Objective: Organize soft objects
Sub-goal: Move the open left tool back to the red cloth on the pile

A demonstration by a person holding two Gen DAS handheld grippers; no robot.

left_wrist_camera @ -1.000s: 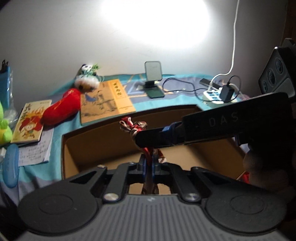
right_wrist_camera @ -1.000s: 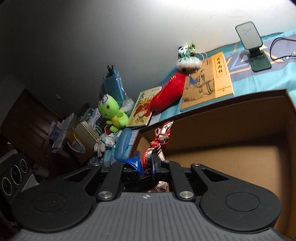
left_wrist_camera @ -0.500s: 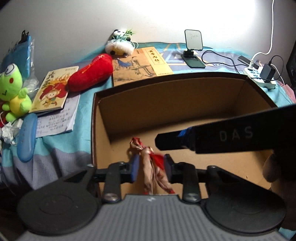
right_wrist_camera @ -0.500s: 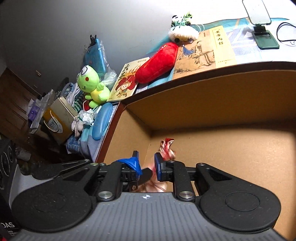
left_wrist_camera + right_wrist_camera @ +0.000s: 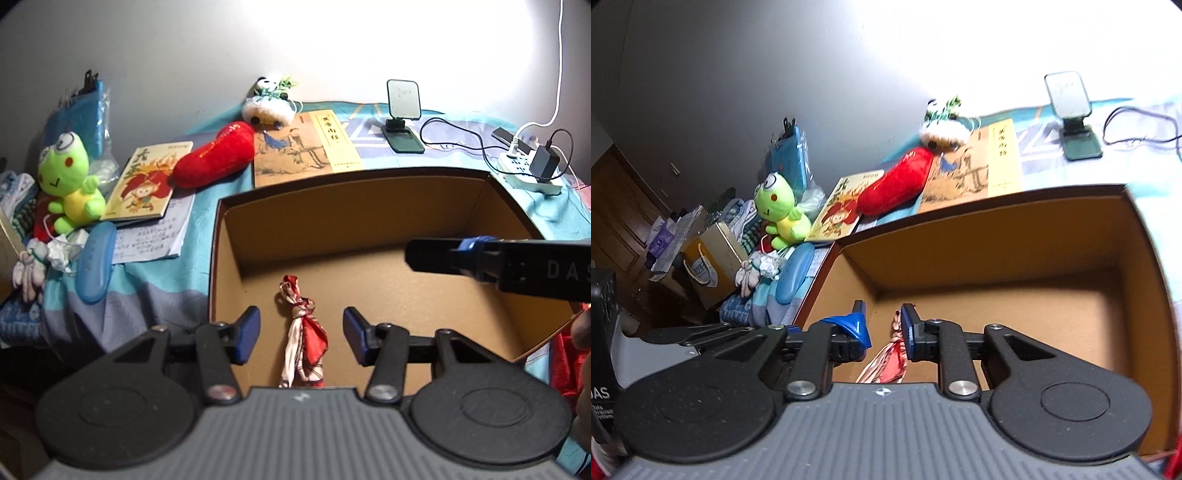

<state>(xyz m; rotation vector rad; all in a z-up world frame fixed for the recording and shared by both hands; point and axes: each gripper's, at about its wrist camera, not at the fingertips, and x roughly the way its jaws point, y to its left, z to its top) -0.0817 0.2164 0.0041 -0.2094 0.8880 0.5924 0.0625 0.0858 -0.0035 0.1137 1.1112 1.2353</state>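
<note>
A knotted red and white scarf (image 5: 303, 334) lies on the floor of the open cardboard box (image 5: 369, 181), near its left wall. My left gripper (image 5: 301, 334) is open, its blue pads either side of the scarf and apart from it. My right gripper (image 5: 884, 328) is open just above the scarf (image 5: 892, 360); its finger (image 5: 480, 258) crosses the left wrist view over the box. A red plush chili (image 5: 214, 157), a green frog plush (image 5: 68, 177) and a small panda plush (image 5: 269, 101) lie on the bed left of and behind the box.
Two books (image 5: 306, 147) (image 5: 147, 181), a notepad (image 5: 151, 236) and a blue case (image 5: 94, 262) lie on the blue bedsheet. A phone stand (image 5: 402, 114), cables and a power strip (image 5: 532, 173) sit at the back right. Bags and clutter (image 5: 701, 258) are on the far left.
Both grippers lowered the scarf into the box and opened. The scarf now lies loose on the box floor and both grippers have drawn back from it.
</note>
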